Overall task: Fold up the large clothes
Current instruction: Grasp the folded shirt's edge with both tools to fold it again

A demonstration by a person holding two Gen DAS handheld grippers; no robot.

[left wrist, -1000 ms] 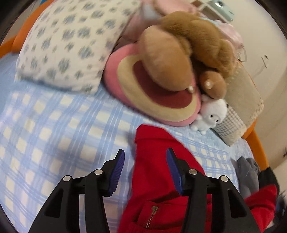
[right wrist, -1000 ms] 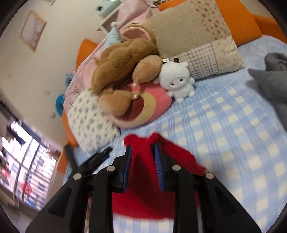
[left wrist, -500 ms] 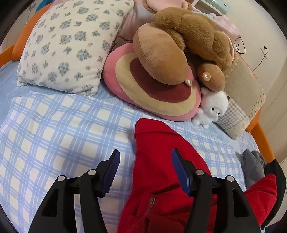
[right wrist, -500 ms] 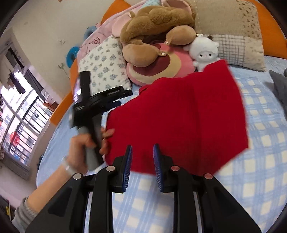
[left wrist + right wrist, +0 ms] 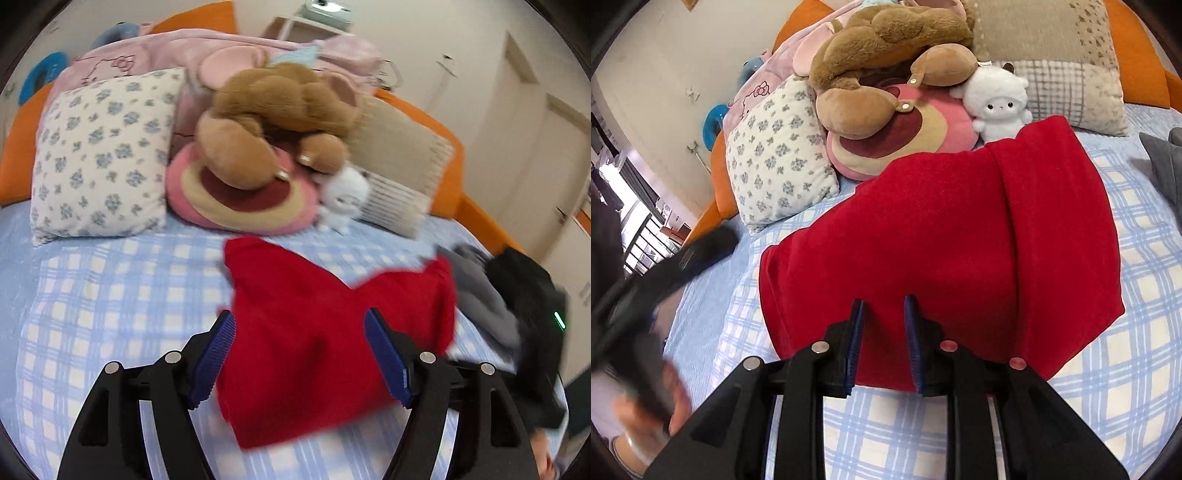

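Since half a second ago the red woven garment (image 5: 942, 236) has dropped from a lifted sheet into a folded slab lying flat on the blue-and-white checked bedsheet (image 5: 1115, 373), with one lengthwise fold ridge showing. Left gripper (image 5: 300, 354) has pulled back, fingers spread wide, nothing between them, garment lying beyond them. Right gripper (image 5: 882, 345) fingers stand a narrow gap apart at the garment's near edge; can't tell whether they pinch cloth. Free sheet to the left of the garment and along the near side; far edge sits just beside the pink round plush cushion (image 5: 905, 144) and white plush sheep (image 5: 997, 103). Left view is motion-blurred; grey cloth pile (image 5: 480, 291) at right is smeared and partly cut off.
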